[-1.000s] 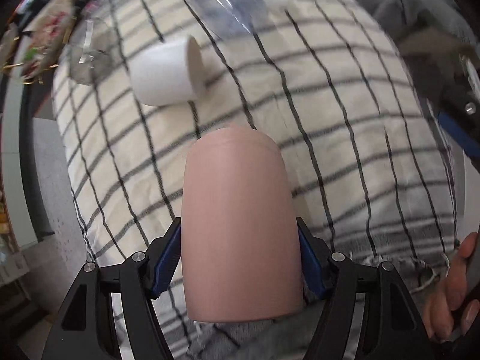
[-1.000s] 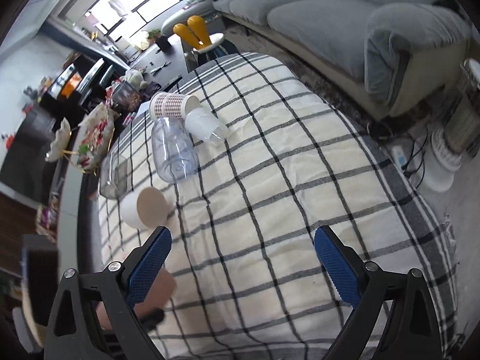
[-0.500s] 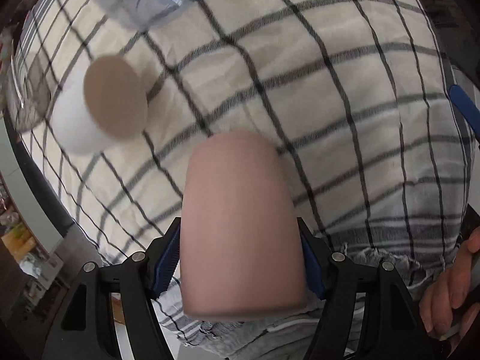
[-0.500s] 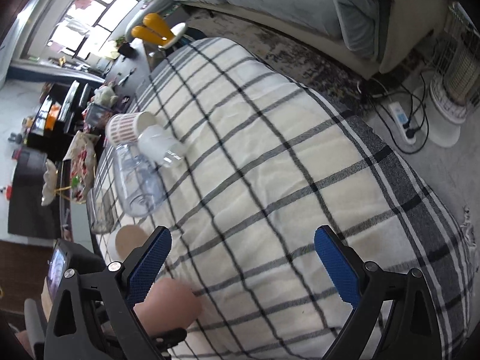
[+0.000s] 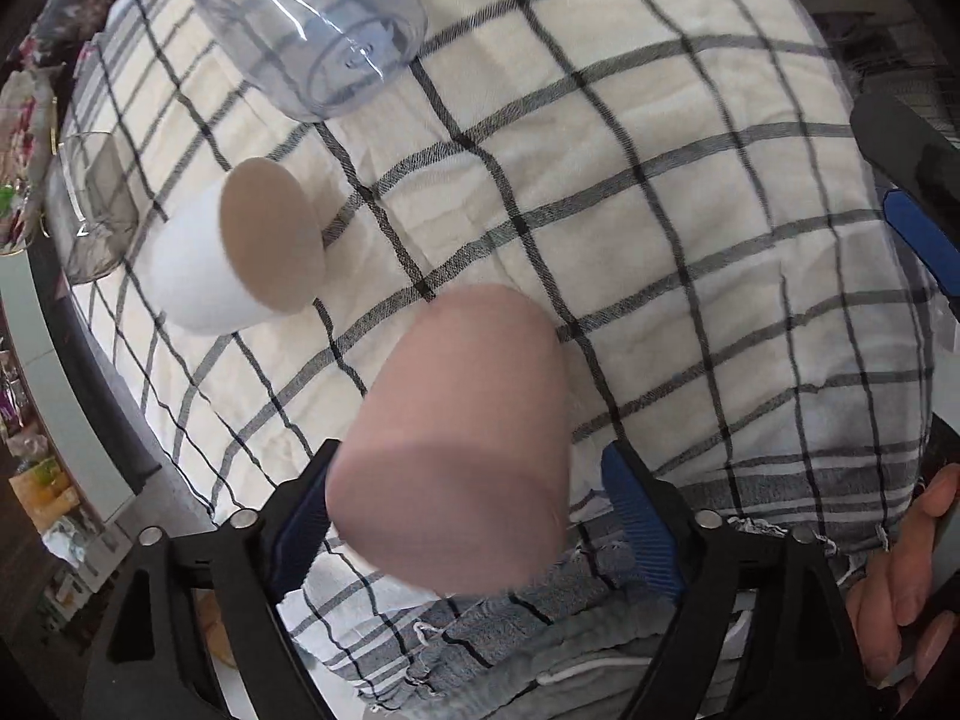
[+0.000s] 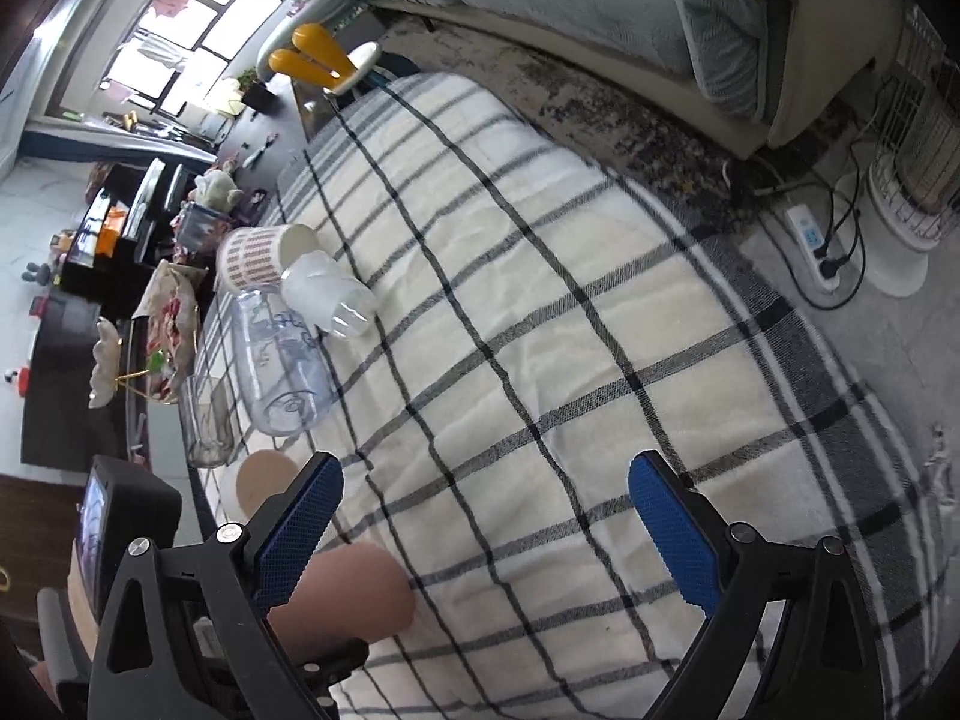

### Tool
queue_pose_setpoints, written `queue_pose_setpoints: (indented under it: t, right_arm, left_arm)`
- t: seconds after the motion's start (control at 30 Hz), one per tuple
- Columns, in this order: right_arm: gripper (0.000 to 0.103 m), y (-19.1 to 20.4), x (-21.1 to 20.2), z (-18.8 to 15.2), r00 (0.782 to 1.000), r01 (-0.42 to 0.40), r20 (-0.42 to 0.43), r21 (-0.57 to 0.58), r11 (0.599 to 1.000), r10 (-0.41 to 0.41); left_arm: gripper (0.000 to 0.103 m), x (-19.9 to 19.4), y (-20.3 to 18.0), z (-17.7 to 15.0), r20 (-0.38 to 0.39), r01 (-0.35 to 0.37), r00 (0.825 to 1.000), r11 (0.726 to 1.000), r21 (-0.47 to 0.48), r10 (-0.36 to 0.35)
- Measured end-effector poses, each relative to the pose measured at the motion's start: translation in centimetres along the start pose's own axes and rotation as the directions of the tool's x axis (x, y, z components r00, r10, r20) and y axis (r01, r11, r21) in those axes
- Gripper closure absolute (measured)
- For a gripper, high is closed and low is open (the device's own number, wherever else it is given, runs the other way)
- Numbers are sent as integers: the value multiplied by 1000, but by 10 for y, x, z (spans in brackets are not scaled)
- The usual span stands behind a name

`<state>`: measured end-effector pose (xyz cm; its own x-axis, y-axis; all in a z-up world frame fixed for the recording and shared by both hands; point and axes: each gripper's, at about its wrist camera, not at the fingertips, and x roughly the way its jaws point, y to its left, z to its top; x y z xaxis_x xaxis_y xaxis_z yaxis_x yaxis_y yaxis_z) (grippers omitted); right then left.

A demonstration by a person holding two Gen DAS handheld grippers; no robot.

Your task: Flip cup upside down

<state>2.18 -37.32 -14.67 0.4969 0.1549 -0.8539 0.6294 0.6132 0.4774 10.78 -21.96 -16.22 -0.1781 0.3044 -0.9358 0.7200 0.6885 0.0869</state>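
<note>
Right now the pink cup (image 5: 462, 444) sits between the fingers of the left gripper (image 5: 468, 480), low over the near edge of the checked cloth (image 5: 690, 240) that covers the counter. It is tilted. Its rounded, closed-looking end points away from the camera toward the cloth, and motion blur hides the mouth. The fingers stand slightly wider than the cup. A strip of cloth shows between the cup's wall and one blue pad (image 5: 636, 516), so the grip looks slack, not clamped. From the right wrist view I cannot tell whether the cup (image 6: 342, 594) touches the cloth.

The right gripper (image 6: 480, 540) hangs beyond the cup with its fingers spread wide and nothing between them.

Beyond the cup on its far left, a white cup (image 5: 198, 276) lies on its side, well apart. A clear plastic bottle (image 5: 312, 30) lies farther off in the same direction.

To do this step well, I would judge that the slack matters most. A tilted cup in loose fingers can slip or roll. Either close firmly on the wall before turning it any more, or let it settle fully on the cloth before opening wider. Set the rim down flat, because the wrinkled cloth could tip it. Keep it inboard of the counter edge and clear of the white cup.
</note>
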Motion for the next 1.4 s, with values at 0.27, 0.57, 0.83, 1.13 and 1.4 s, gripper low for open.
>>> queue_pose_setpoints:
  t: [0.27,0.57,0.83,1.13,1.4]
  right_arm:
    - [7,24,-48,-26,993,46,113,-123,991,-33]
    - [7,61,-90,-81,953,138,301,-325,935,-36]
    - [7,84,-96,-114,924,192,382,-435,879,-13]
    - [7,96,-108,-149,889,238,458,-507,829,25]
    - [6,103,-112,-167,875,264,483,-543,797,39]
  left_arm:
    - [12,-24,6,-55,210,19,978,997,-75,-3]
    - [9,-44,21,-143,582,29,806,974,-226,111]
    - [2,-51,27,-210,774,59,555,914,-401,304]
    - [0,-47,41,-248,810,131,412,853,-505,417]
    - [0,-35,44,-265,795,160,402,820,-549,454]
